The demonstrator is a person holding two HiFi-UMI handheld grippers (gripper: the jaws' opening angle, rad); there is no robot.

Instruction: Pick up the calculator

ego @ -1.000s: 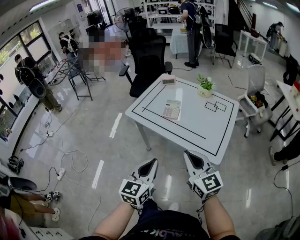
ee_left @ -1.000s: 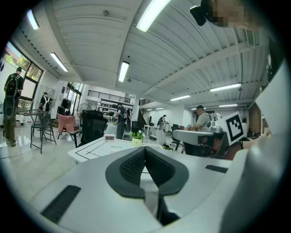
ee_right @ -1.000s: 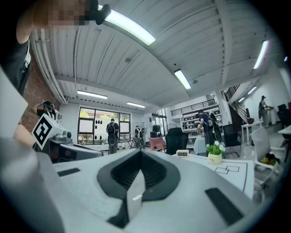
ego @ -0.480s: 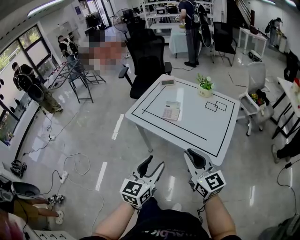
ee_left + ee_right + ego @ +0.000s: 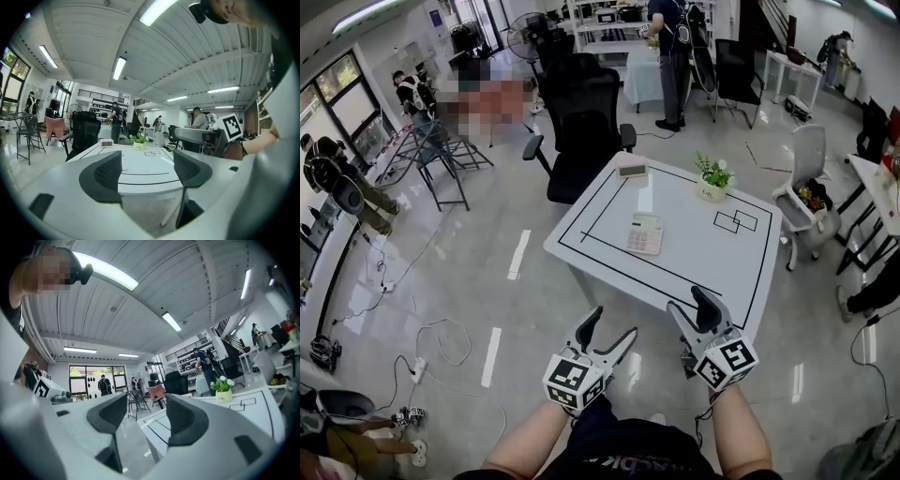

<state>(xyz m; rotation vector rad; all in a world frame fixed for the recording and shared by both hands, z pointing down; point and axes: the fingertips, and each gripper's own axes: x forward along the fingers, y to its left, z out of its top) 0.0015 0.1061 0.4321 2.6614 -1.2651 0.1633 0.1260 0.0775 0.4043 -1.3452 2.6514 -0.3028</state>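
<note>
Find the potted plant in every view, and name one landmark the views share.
Head view: potted plant near the far edge of the white table, right of centre.
Left gripper view: potted plant small, near the middle.
Right gripper view: potted plant right of centre, mid-height.
Shared landmark: black overlapping squares outlined on the tabletop beside it.

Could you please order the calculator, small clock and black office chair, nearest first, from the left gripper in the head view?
1. calculator, on the table, ahead of the left gripper (jaws just opened, empty).
2. small clock, table's far edge.
3. black office chair, beyond.
</note>
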